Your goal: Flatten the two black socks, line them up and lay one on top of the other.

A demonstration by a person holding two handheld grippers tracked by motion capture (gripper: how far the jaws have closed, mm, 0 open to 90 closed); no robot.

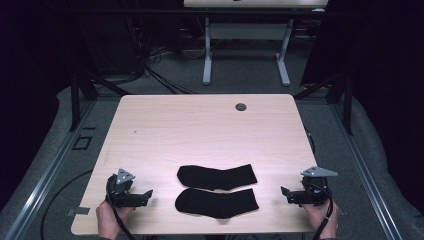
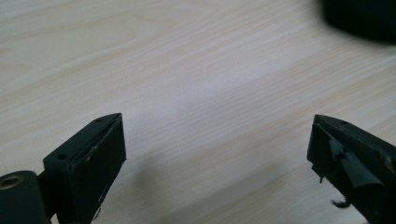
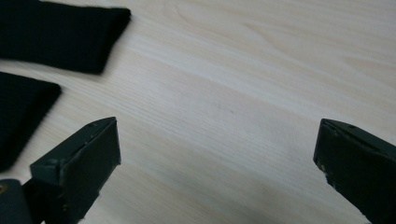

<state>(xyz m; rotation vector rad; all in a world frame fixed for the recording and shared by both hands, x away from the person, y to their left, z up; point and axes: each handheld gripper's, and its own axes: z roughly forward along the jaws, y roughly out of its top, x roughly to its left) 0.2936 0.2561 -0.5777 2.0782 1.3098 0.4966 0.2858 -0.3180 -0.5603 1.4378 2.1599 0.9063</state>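
Observation:
Two black socks lie flat and side by side near the table's front edge, the farther sock (image 1: 216,176) just behind the nearer sock (image 1: 216,202). My left gripper (image 1: 148,195) rests low at the front left, pointing toward the socks, with its jaws wide apart and nothing between them (image 2: 215,149). A dark sock edge (image 2: 359,18) shows at the top right of the left gripper view. My right gripper (image 1: 284,194) sits at the front right, jaws spread and empty (image 3: 217,154). The cuff ends of the farther sock (image 3: 60,37) and the nearer sock (image 3: 21,116) show at the left of the right gripper view.
The light wooden table (image 1: 200,125) has a round cable grommet (image 1: 241,106) near its far edge. Beyond it stands another desk's white frame (image 1: 245,55) with cables on the grey floor. Black metal rails run along both sides of the table.

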